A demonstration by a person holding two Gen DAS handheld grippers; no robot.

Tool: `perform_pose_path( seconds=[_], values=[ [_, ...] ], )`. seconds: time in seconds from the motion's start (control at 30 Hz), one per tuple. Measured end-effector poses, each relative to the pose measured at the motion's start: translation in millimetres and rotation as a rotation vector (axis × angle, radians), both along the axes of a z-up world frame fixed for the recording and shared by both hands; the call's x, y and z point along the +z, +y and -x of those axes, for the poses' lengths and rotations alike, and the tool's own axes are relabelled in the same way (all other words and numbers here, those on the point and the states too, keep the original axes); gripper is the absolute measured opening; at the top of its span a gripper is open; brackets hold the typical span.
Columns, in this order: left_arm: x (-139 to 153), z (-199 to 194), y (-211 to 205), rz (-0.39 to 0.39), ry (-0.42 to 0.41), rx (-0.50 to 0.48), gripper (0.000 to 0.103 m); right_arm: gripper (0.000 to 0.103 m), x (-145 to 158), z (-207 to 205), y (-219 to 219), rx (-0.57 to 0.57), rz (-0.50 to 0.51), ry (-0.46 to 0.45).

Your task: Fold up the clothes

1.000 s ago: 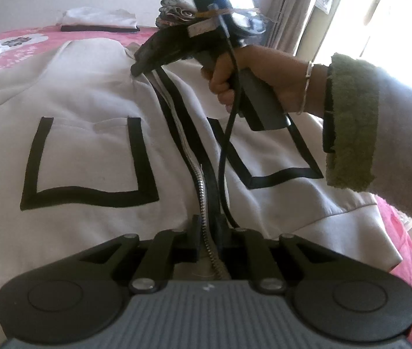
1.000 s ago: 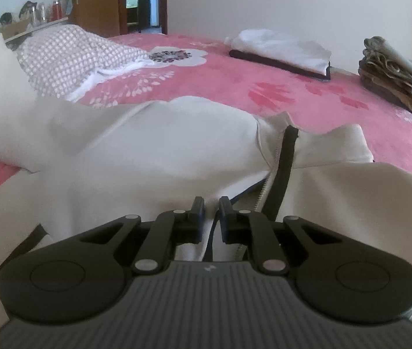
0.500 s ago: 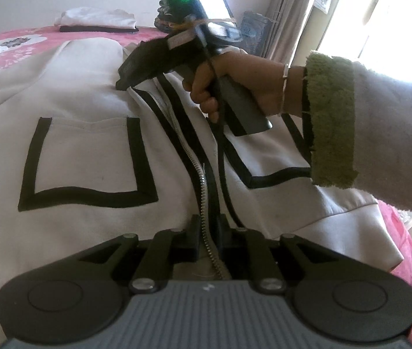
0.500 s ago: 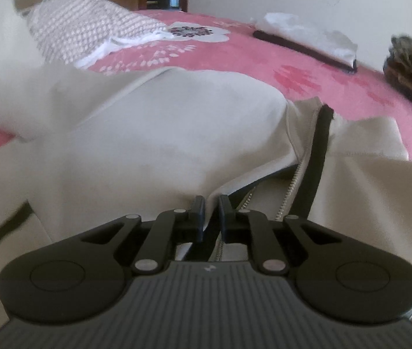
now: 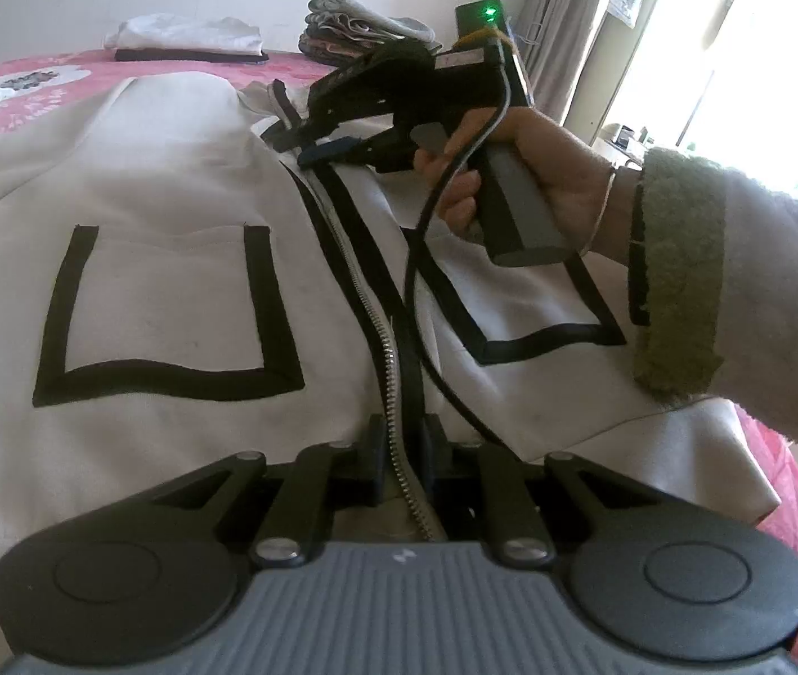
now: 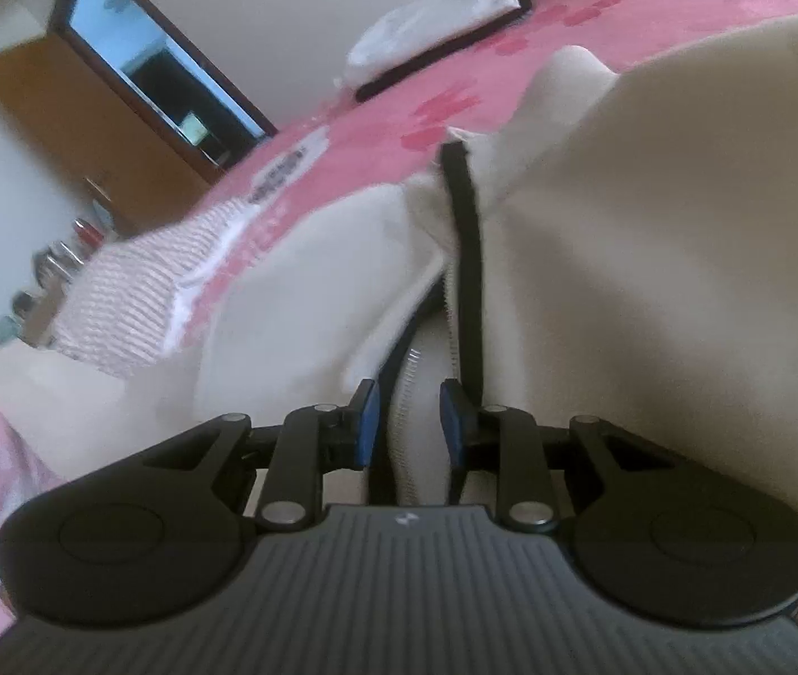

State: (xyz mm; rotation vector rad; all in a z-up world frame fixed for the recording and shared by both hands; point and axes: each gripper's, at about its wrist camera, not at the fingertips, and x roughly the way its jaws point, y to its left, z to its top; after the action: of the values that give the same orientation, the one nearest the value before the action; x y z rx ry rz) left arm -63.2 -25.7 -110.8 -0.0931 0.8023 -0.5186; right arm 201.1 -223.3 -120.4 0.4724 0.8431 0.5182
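Note:
A white zip-up jacket (image 5: 174,225) with black-trimmed pockets lies spread front-up on the bed. My left gripper (image 5: 402,450) is shut on the lower end of its zipper edge (image 5: 382,349). A hand (image 5: 539,169) holds my right gripper (image 5: 320,140) near the collar, rolled onto its side. In the right wrist view the right gripper (image 6: 407,422) has its jaws opening. Blue pads (image 6: 368,422) stand apart, and the zipper strip (image 6: 407,371) runs loose between them over the jacket (image 6: 652,281).
The bed has a pink flowered cover (image 5: 33,73). A folded white garment (image 5: 185,39) and a stack of folded clothes (image 5: 354,28) lie at its far side. A checked cloth (image 6: 134,304) lies left of the jacket. A curtain and bright window (image 5: 568,28) stand to the right.
The right gripper has rolled sideways and shifted along the collar end, and its jaws have parted off the zipper edge. The left gripper has kept its place and its hold.

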Motion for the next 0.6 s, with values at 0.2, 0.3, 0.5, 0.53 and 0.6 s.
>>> perform_pose_path(
  seconds=[0.2,0.3,0.5,0.53,0.6],
  values=[
    [0.2,0.5,-1.2,-0.003,-0.001,-0.001,0.015,0.022,-0.7,-5.1,22.8,0.048,0.102,-0.025],
    [0.3,0.7,-1.9,-0.005,-0.002,-0.001,0.015,0.022,-0.2,-9.9,25.9,0.045,0.100,-0.017],
    [-0.2,0.9,-3.9,-0.007,-0.003,-0.003,0.017,0.022,-2.1,-15.0,28.9,0.036,0.090,-0.007],
    [-0.2,1.1,-4.4,-0.008,-0.004,-0.004,0.017,0.022,-2.4,-15.7,30.1,0.037,0.093,-0.008],
    [-0.5,1.1,-5.2,-0.009,-0.005,-0.005,0.017,0.023,-1.8,-16.3,31.2,0.036,0.094,-0.008]
  ],
)
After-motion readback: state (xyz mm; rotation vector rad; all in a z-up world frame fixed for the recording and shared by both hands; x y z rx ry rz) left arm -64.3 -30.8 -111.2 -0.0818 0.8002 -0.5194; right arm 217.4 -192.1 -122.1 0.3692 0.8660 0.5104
